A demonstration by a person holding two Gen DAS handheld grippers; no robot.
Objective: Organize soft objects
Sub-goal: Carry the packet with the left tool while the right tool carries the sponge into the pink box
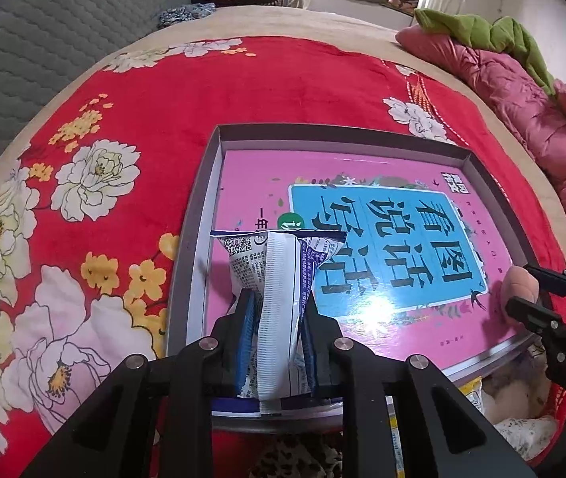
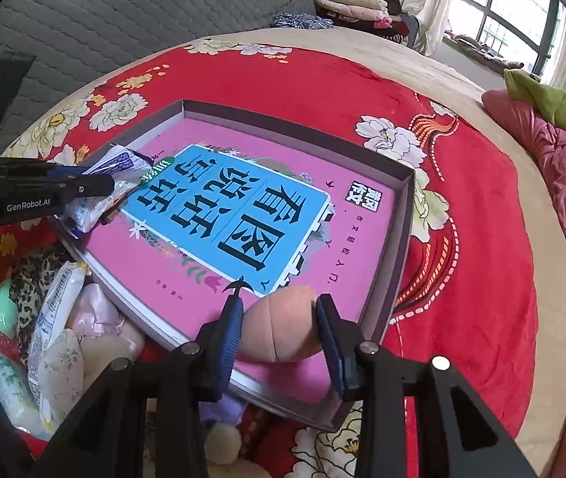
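On a bed spread with a red floral blanket (image 1: 211, 91), two hand-held grippers hover over a shallow grey box (image 2: 400, 215) lined with a pink-and-blue printed sheet (image 2: 243, 215). The left gripper (image 1: 277, 306) is clamped on a white-and-blue snack packet (image 1: 279, 275) at the box's near left corner, the packet squeezed between the blue pads. The right gripper (image 2: 279, 326) is closed on a peach-coloured soft ball (image 2: 283, 326) at the near right of the box. More soft items, among them a wrapped white pack (image 2: 54, 318), lie heaped on the blanket just beside the box's near edge.
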